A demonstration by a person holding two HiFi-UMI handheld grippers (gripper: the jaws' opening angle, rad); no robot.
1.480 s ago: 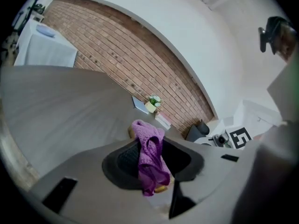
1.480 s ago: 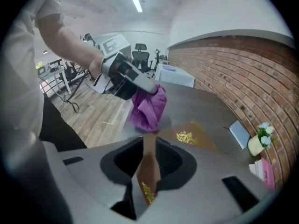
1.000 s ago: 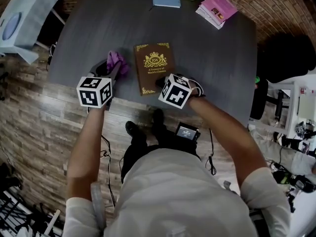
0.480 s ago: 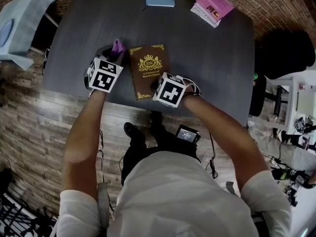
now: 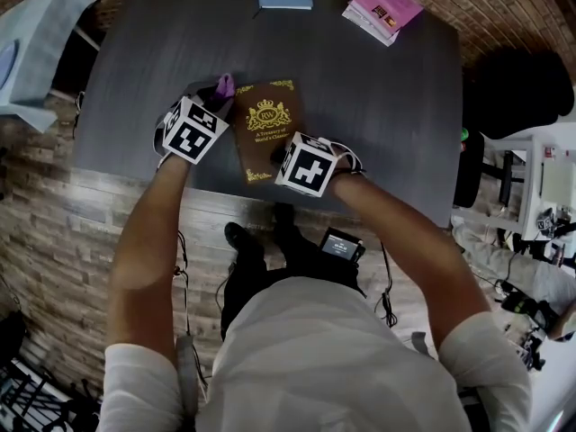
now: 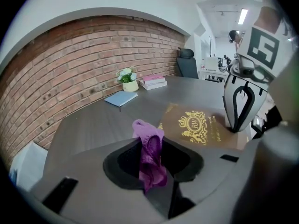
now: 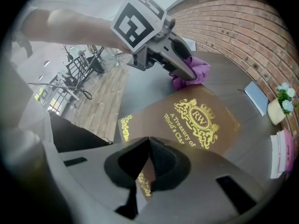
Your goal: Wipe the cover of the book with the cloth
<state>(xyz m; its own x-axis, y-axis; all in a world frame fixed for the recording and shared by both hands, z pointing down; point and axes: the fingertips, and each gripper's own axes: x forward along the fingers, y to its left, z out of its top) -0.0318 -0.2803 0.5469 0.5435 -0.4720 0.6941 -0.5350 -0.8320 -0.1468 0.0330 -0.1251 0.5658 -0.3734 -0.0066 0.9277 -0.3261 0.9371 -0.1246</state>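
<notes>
Currently the left hand-held gripper [image 5: 214, 102] is clenched on a bunched purple cloth [image 6: 150, 143], w/ a tuft poking past its tips so fabric, not plastic, would meet the cover. That tuft is at the left edge of the book [image 7: 196, 118], which lies just right of this gripper. The right hand-held gripper [image 7: 148, 141] has its jaws pressed together, tips down on the cover's near corner (prob. pinning it so it won't slide on the counter [image 5: 378, 97]). The book lies flat directly ahead of it: brown cover, gold RW crest, gold corner scrolls, no obvious dust.
</notes>
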